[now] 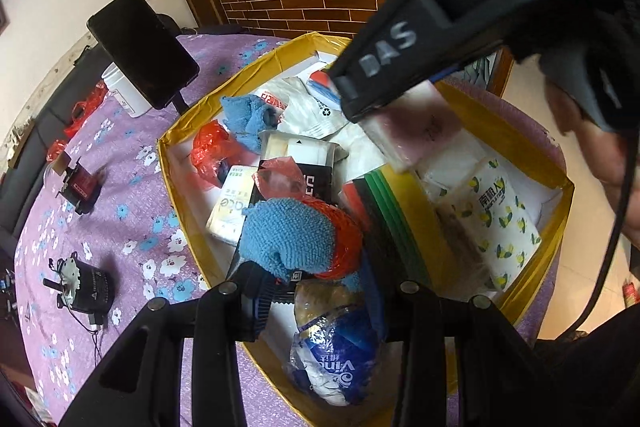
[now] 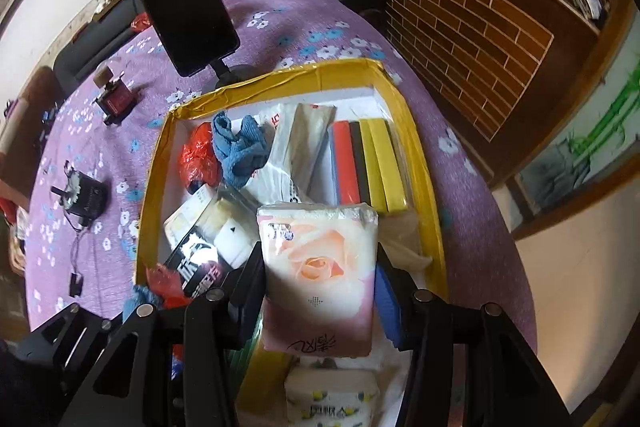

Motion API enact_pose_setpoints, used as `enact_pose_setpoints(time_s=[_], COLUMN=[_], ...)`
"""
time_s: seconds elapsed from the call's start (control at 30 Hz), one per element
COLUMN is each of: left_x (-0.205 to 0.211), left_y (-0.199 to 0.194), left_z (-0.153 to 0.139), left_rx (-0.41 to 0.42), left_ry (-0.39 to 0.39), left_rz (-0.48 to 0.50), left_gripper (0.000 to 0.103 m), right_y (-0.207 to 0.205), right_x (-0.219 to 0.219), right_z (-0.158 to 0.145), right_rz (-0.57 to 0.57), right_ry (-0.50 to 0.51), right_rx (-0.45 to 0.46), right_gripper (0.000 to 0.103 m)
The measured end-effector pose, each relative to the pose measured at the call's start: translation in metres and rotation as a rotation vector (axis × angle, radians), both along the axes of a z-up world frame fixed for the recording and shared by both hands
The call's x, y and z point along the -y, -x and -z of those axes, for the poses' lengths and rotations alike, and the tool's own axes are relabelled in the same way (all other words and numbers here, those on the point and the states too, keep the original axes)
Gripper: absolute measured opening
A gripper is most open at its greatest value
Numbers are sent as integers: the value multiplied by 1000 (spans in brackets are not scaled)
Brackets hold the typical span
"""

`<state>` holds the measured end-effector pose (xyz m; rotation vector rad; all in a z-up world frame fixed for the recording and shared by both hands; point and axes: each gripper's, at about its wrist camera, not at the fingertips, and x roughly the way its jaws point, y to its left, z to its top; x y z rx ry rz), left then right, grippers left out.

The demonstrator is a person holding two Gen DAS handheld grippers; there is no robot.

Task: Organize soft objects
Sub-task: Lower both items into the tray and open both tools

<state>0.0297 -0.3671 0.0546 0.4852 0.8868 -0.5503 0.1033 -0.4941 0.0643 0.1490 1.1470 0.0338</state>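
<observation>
A yellow-rimmed box [image 1: 188, 131] on a purple flowered tablecloth holds mixed items. My right gripper [image 2: 320, 263] is shut on a pink rose-print tissue pack [image 2: 320, 267] and holds it above the box; the pack also shows in the left wrist view [image 1: 412, 131]. My left gripper [image 1: 320, 287] is over the box's near end, jaws apart, around a blue Vinda tissue pack [image 1: 336, 355], a blue cloth [image 1: 284, 231] and red mesh [image 1: 344, 243]; its grip is unclear. A lemon-print tissue pack [image 1: 496, 219] lies in the right compartment.
A phone on a stand [image 1: 140, 47] rises beside the box. Another blue cloth [image 2: 238, 147], red plastic bag [image 2: 198, 155], black packets and coloured dividers [image 2: 368, 159] lie inside. Small motors [image 1: 84, 283] and a white jar [image 1: 124, 91] sit on the cloth.
</observation>
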Motion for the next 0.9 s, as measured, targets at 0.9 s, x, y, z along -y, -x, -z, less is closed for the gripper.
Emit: enact_pose_setpoints(time_s=[0.9], left_x=[2], left_y=[10], left_z=[-5], left_rx=[85], left_ry=[-23], left_rz=[-18], left_gripper=[61], right_y=[13], right_x=[-11], right_z=[-24], right_rz=[-36], right_ry=[112], right_rx=[139], right_gripper=[71])
